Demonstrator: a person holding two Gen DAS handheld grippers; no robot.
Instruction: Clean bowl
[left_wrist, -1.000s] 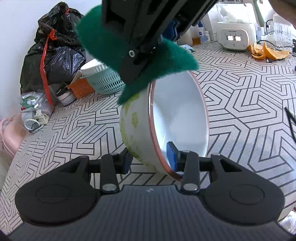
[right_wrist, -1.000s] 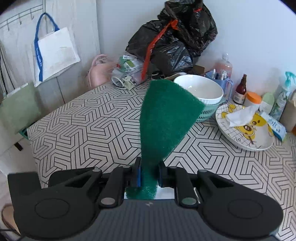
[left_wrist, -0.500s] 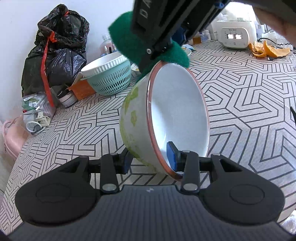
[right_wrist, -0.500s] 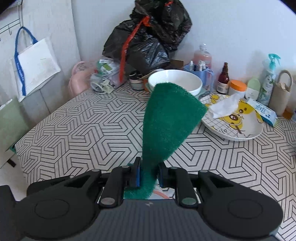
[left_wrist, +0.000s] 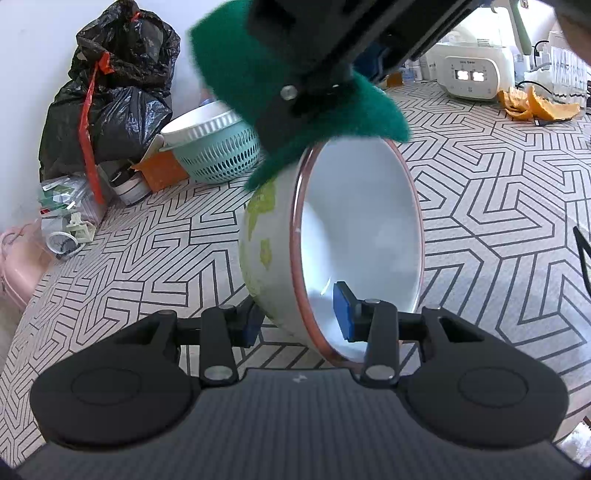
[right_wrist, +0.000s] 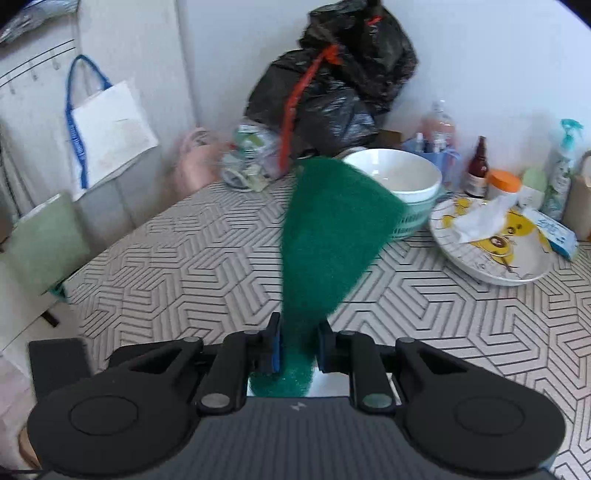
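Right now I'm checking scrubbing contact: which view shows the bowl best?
The left wrist view: the bowl is held on edge in the left gripper, its white inside facing the camera, with the green scouring pad on its top rim. The right wrist view hardly shows it.

Bright, even daylight around me; my right view smears with motion blur, and fisheye bending darkens every corner.

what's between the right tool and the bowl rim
The green scouring pad: clamped in the right tool, it drapes onto the top rim of the bowl that the left tool holds. The left wrist view shows the contact.
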